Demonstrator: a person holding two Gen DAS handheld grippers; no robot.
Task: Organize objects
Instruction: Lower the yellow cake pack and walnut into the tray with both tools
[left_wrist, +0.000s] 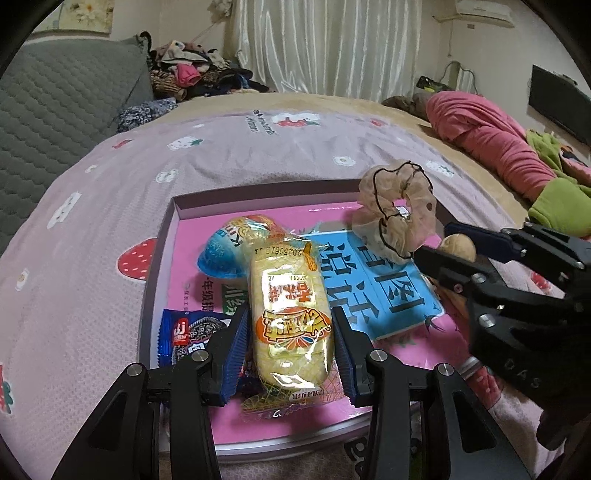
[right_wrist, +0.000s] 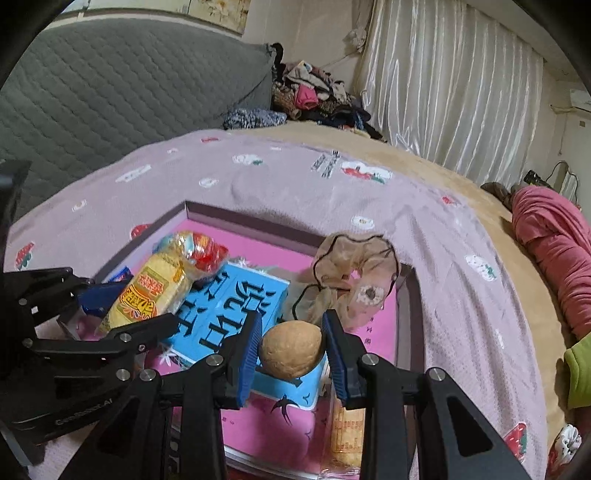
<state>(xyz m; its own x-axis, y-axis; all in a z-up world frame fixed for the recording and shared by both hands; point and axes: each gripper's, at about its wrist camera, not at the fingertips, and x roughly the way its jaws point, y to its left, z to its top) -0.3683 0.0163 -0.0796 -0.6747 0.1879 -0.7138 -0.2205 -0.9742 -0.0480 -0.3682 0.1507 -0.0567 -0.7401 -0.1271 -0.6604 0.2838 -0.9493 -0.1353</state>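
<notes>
Bedspread (left_wrist: 221, 155); fingers (left_wrist: 236, 343) clamping snack pack (left_wrist: 286, 310).

My left gripper (left_wrist: 290, 341) points steeply downward, its blue pads pressed against both sides of the yellow snack packet (left_wrist: 288, 314). My right gripper (right_wrist: 291, 345) tilts down beside it on the right, fingers clamped on the round walnut (right_wrist: 290, 349), both held close together.

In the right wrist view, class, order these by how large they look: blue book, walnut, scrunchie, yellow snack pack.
1. blue book
2. scrunchie and yellow snack pack: look alike, unranked
3. walnut, smallest even though it is nearest the camera
</notes>
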